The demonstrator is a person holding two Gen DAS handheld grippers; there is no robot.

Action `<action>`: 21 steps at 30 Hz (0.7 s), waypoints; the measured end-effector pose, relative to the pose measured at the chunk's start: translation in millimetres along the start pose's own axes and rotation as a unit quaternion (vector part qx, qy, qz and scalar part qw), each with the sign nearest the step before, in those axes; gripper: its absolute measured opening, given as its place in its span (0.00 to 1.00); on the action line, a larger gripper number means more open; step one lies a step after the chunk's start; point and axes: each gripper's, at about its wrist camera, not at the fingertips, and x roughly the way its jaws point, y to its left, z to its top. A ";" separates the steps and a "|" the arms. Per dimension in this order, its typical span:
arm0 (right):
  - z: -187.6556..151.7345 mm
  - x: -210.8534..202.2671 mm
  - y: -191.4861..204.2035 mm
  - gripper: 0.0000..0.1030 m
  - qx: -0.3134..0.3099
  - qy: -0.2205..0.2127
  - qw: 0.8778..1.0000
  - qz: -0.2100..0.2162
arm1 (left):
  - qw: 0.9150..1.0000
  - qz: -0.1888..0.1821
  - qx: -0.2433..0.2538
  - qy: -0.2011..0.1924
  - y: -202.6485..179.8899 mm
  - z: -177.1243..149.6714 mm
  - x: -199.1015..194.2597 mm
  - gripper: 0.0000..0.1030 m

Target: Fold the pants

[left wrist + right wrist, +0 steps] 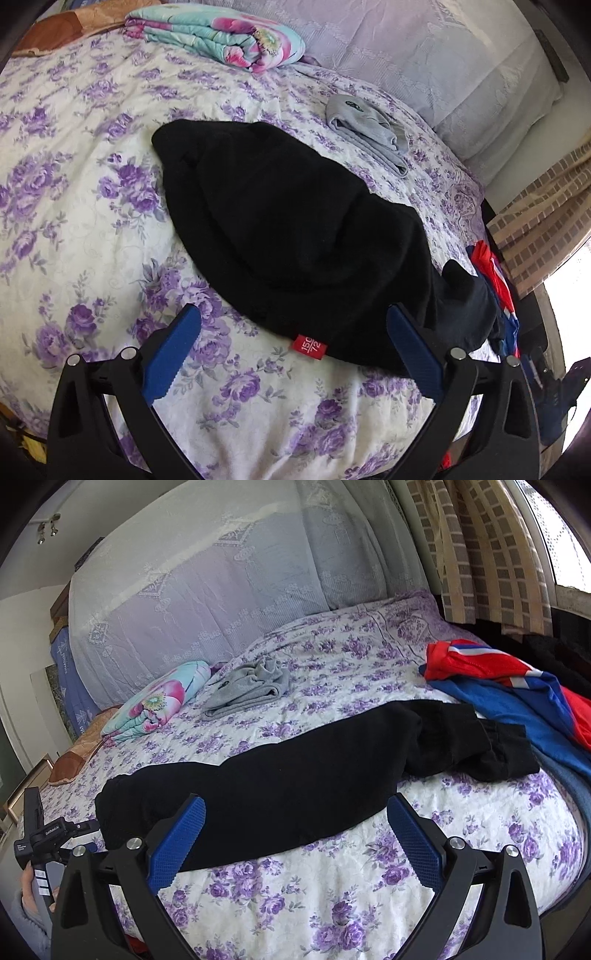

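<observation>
Black pants lie stretched out on a bed with a purple-flower sheet. A small red size tag shows at their near edge. In the right wrist view the black pants run from lower left to the cuffs at the right. My left gripper hovers open just above the near edge by the tag, holding nothing. My right gripper is open too, its blue fingers either side of the pants' middle, not touching cloth. The left gripper's body and a hand show at the far left.
A folded grey garment lies beyond the pants. A rolled floral quilt sits near the lace-covered headboard. Red and blue clothes are piled at the bed's right edge, under a brick-pattern curtain.
</observation>
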 end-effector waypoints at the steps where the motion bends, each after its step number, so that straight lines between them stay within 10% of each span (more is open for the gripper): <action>1: -0.8 5.9 -4.4 0.96 0.006 0.005 1.000 -0.001 | 1.000 -0.002 -0.009 0.003 2.6 2.3 6.3 0.95; 21: -19.5 58.4 -104.4 0.96 0.211 0.025 0.976 0.055 | 0.993 -0.054 -0.089 -0.058 13.7 58.9 45.4 0.86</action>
